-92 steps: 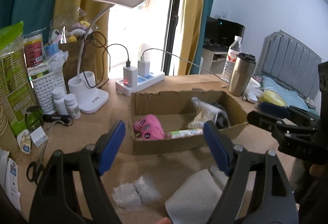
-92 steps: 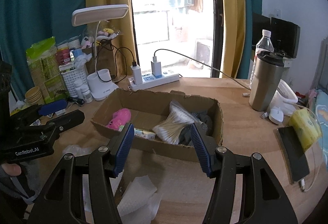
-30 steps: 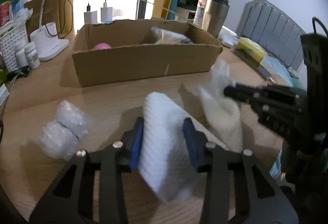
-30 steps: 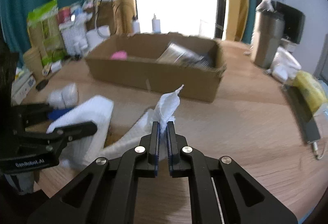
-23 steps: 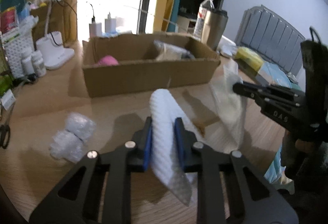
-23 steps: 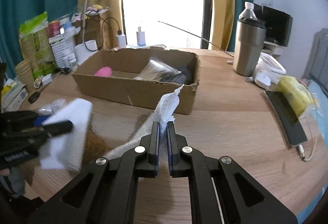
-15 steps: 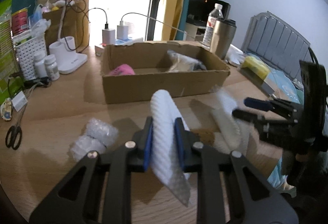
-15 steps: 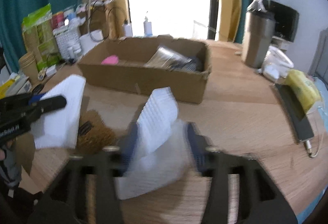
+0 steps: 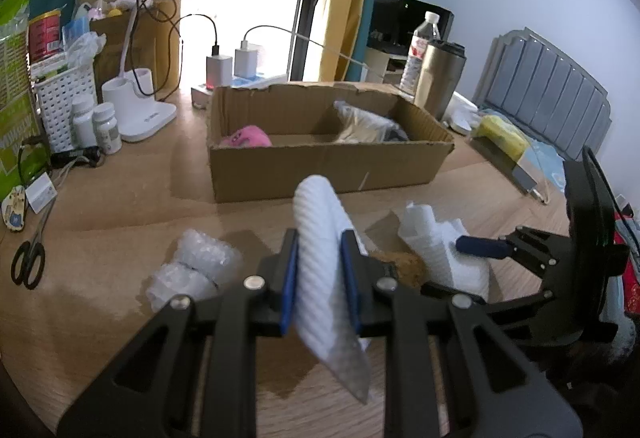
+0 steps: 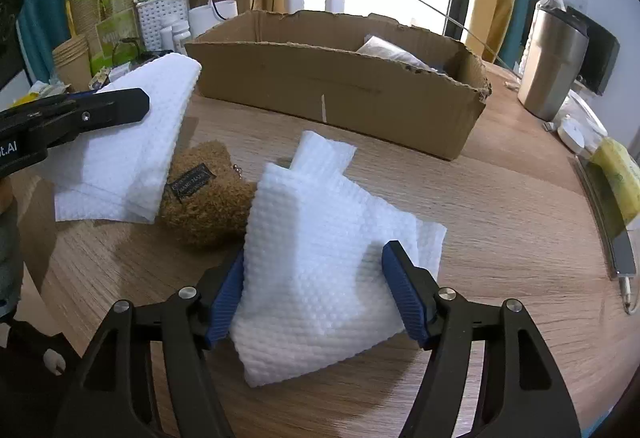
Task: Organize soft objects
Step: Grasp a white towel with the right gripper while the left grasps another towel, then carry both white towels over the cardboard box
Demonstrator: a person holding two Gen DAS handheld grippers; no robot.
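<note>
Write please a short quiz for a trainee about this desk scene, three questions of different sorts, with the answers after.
1. True or false: the left gripper is shut on a white cloth.
2. Multiple choice: what lies between the two white cloths on the table? A) scissors B) a brown plush toy C) a bottle
3. Fill the gap: the right gripper is ____ around the second cloth, which rests on the table.

Key
1. True; its blue pads press the cloth from both sides.
2. B; it lies in front of the cardboard box.
3. Open; in the right wrist view only the left pad seems to touch the cloth.
</note>
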